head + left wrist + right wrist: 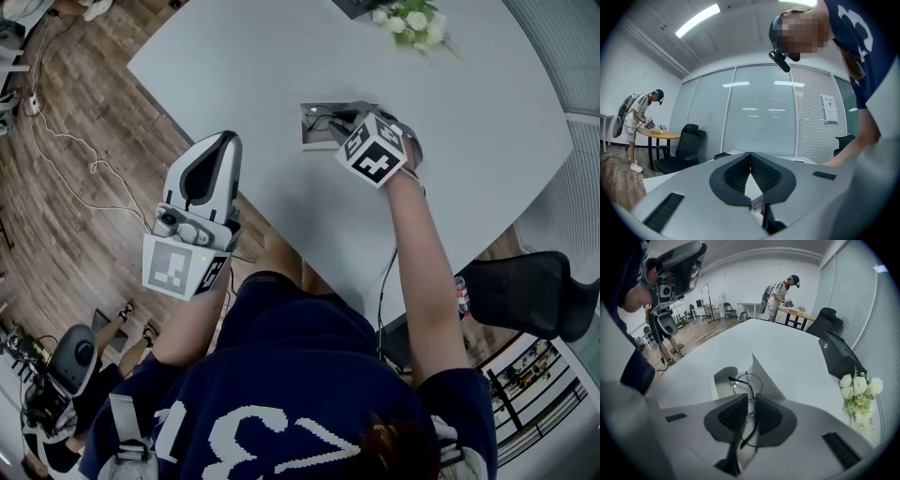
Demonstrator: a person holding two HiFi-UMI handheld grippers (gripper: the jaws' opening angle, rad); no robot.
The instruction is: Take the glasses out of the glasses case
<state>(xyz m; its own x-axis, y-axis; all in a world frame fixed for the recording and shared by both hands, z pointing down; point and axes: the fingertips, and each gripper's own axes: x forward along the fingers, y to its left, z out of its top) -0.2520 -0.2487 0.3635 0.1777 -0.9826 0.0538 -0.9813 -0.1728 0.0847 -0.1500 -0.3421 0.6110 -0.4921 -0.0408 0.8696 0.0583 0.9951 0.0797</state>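
The open grey glasses case (314,127) (721,380) lies on the white table (234,66), its lid flap raised. Thin black wire glasses (330,119) (737,379) rest in it. My right gripper (354,122) (749,399) points steeply down into the case. Its jaws stand narrow, with the glasses' frame pinched between the pads. My left gripper (223,141) (750,155) hangs level beyond the table's near edge, over the floor. Its pads meet at the tips with nothing between them.
White flowers (412,21) (858,390) and a black device (839,357) sit at the table's far side. A black office chair (525,291) stands to the right. Cables (66,141) trail over the wooden floor. Another person (780,294) works at a distant round table.
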